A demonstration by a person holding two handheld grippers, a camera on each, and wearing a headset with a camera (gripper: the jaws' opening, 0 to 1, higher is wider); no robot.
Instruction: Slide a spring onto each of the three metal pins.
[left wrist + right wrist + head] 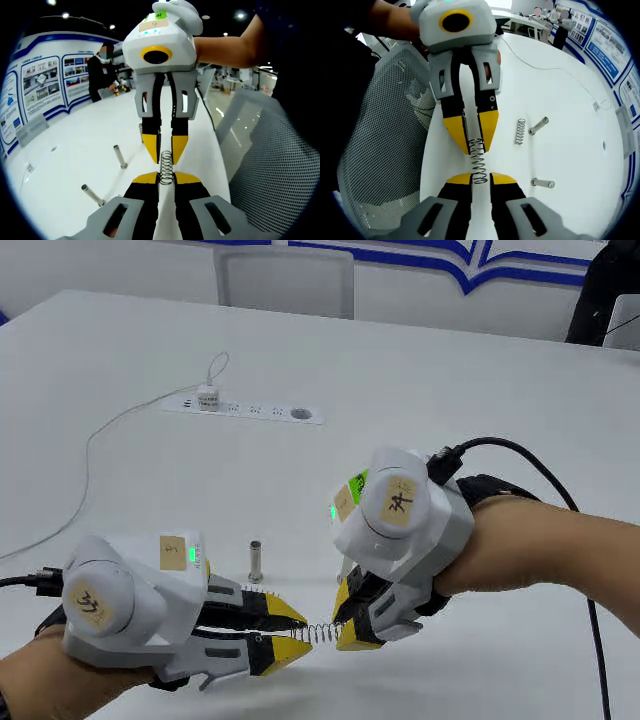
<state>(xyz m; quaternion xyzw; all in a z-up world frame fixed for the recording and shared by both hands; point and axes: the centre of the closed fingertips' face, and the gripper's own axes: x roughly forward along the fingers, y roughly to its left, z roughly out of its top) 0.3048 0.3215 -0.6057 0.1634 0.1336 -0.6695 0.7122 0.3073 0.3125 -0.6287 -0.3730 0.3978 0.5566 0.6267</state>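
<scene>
Spring (322, 632) stretched between claws over white counter (450, 400), left claw (298, 636) pinched shut on one end, right claw (350, 625) pinched shut on the other, spare spring (520, 131) seemingly touching a pin (538, 125) beyond.

power strip (245, 410) with plug | white cable (86, 480) | mesh chair (270, 170) | white table (450, 370)
</scene>
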